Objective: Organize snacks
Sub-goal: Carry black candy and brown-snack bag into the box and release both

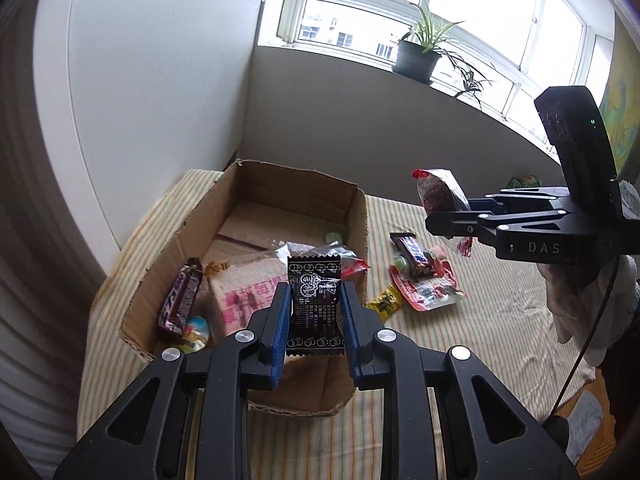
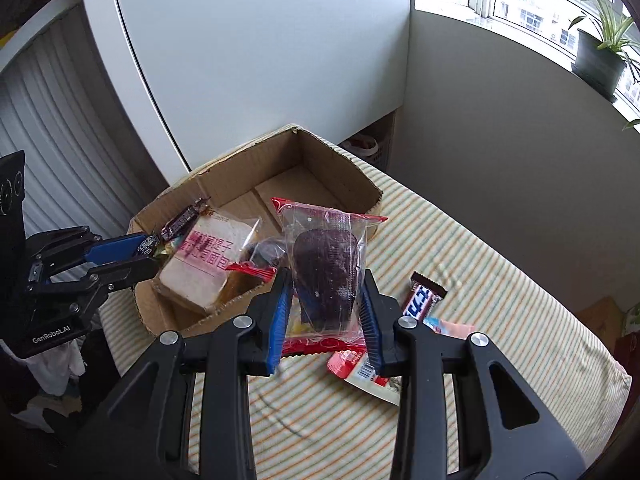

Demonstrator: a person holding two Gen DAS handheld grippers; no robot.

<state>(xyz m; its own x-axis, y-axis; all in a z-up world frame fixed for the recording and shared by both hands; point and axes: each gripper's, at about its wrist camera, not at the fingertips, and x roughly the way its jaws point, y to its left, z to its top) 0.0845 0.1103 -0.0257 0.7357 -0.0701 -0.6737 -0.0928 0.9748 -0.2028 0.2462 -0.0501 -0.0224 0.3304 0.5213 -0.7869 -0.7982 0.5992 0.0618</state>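
left tool [image 1: 315, 312] grips black sachet [image 1: 316, 300], right tool [image 2: 325, 304] grips red-edged cake packet [image 2: 326, 268]; both long axes upright.

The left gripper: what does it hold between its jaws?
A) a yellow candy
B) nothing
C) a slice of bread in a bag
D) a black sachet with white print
D: in the left wrist view the left gripper is shut on the black sachet, above the box, while the bread lies inside the box and the yellow candy lies on the striped cloth.
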